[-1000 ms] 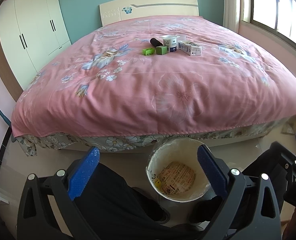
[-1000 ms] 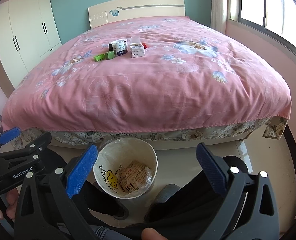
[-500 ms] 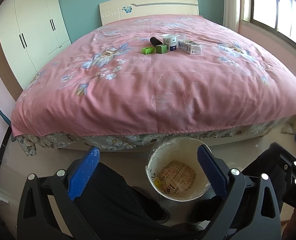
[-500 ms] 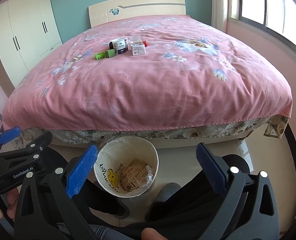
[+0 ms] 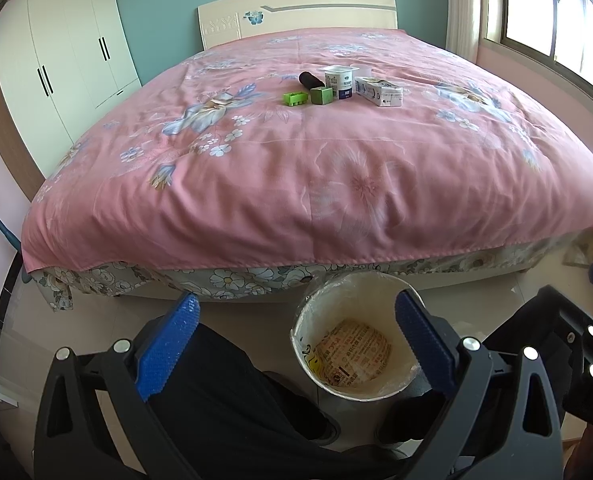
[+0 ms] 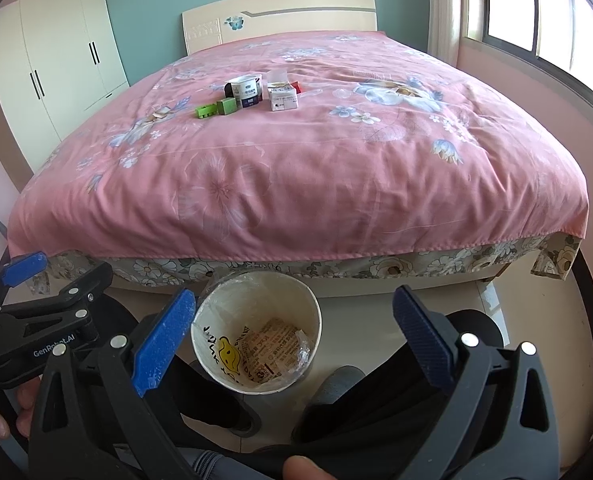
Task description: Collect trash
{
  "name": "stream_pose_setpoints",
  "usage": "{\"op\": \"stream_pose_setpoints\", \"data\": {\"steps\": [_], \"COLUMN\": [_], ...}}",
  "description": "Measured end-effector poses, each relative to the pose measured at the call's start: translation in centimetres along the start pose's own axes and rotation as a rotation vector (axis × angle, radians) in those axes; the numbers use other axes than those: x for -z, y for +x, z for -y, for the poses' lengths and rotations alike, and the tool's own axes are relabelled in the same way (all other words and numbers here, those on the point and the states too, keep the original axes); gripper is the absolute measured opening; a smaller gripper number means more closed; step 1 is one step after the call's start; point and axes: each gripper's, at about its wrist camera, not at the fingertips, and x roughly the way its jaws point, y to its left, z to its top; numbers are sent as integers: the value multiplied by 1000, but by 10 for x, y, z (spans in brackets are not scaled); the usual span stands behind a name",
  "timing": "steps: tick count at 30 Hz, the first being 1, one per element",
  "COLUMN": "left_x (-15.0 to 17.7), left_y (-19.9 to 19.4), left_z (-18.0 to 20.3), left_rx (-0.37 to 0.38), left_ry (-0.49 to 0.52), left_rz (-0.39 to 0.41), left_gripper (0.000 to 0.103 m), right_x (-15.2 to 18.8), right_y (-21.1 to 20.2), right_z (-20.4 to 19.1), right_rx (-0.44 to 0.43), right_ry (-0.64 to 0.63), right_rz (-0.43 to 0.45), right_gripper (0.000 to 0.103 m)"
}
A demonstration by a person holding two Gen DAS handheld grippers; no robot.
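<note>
A white paper bin stands on the floor at the foot of the bed, with a printed wrapper inside. Far up on the pink bedspread lies a cluster of trash: a white yogurt cup, a white carton, a green block, a green clip and a black cylinder. My left gripper is open and empty, low over the floor beside the bin. My right gripper is open and empty above the bin.
The bed fills the room's middle. A white wardrobe stands on the left. A window is on the right. The person's dark trousers and shoes are under the grippers. The left gripper's body shows in the right wrist view.
Both cameras have moved slightly forward and up toward the bed. The items on the bed and the bin have not moved. Both grippers stay open.
</note>
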Motion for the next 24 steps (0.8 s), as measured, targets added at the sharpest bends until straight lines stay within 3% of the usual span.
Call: {"op": "stream_pose_setpoints", "data": {"steps": [24], "left_x": [1], "left_y": [1], "left_z": [0], "left_rx": [2], "left_ry": [2], "left_rz": [-4], "left_gripper": [100], "right_x": [1], "right_y": [-3], "right_z": [-2], "right_rx": [-6], "right_ry": [-6], "right_rz": [8], "right_gripper": [97]}}
